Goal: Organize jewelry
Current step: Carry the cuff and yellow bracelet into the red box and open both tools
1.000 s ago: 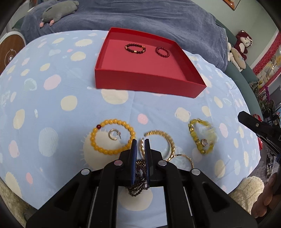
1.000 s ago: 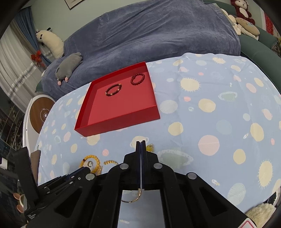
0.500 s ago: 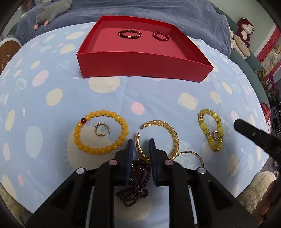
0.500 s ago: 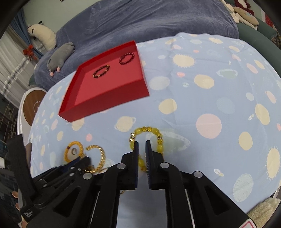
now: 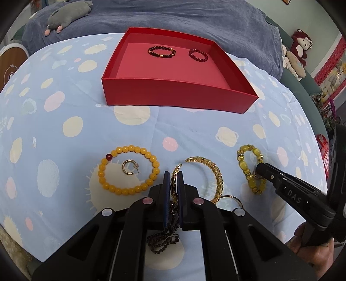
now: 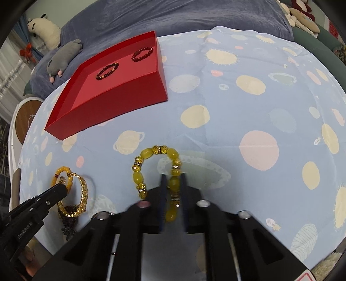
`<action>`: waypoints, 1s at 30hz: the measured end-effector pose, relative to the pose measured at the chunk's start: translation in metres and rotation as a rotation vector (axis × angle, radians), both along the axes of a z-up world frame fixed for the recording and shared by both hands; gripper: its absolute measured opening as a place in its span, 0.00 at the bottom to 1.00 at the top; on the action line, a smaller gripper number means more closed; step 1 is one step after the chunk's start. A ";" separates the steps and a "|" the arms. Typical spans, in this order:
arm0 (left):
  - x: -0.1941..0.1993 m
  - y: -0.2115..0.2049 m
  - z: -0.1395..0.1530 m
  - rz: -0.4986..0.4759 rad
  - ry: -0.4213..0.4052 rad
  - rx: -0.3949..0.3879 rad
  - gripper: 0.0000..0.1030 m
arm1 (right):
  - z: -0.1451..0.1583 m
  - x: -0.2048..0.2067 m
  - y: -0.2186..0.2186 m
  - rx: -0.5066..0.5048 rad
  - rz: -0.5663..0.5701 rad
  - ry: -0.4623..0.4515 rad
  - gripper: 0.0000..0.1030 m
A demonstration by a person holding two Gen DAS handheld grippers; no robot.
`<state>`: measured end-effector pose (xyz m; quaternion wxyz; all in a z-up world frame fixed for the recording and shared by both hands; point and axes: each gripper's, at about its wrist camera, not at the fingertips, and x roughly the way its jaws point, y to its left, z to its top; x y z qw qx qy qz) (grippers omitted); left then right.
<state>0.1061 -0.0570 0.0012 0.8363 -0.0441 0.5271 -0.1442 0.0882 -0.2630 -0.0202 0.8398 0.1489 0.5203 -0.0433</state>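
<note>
A red tray [image 5: 173, 97] holds a dark bead bracelet [image 5: 161, 51] and a red bead bracelet [image 5: 198, 54]. On the cloth lie an orange bead bracelet [image 5: 112, 186] with a gold hoop earring [image 5: 129, 167] inside it, a gold chain bangle [image 5: 213, 170], a thin gold ring [image 5: 232, 197], a dark bead strand [image 5: 162, 240] and a yellow crystal bracelet [image 6: 140, 179]. My left gripper [image 5: 173, 179] stands narrowly open around the bangle's left end. My right gripper [image 6: 173, 183] stands open around the yellow bracelet's right side.
The spotted blue cloth [image 6: 259, 108] covers a round table. A blue-covered sofa [image 5: 173, 19] with a grey plush toy [image 5: 67, 13] lies behind the tray. Stuffed toys [image 5: 299, 43] sit at far right.
Both grippers opened, then moved forward and down. The left now straddles the gold bangle's end and has narrowed; the right now straddles the yellow crystal bracelet.
</note>
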 end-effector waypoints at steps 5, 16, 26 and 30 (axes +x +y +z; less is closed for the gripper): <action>0.000 0.006 0.019 -0.001 -0.015 -0.014 0.06 | 0.036 -0.003 0.001 0.011 0.002 -0.082 0.09; 0.049 0.014 0.081 0.002 -0.102 -0.054 0.06 | 0.143 0.042 0.009 0.037 0.086 -0.284 0.09; 0.152 0.009 0.079 0.026 -0.135 -0.007 0.06 | 0.133 0.154 0.018 0.117 0.139 -0.265 0.09; 0.185 0.003 0.057 0.034 -0.103 0.019 0.06 | 0.104 0.192 0.021 0.146 0.133 -0.212 0.09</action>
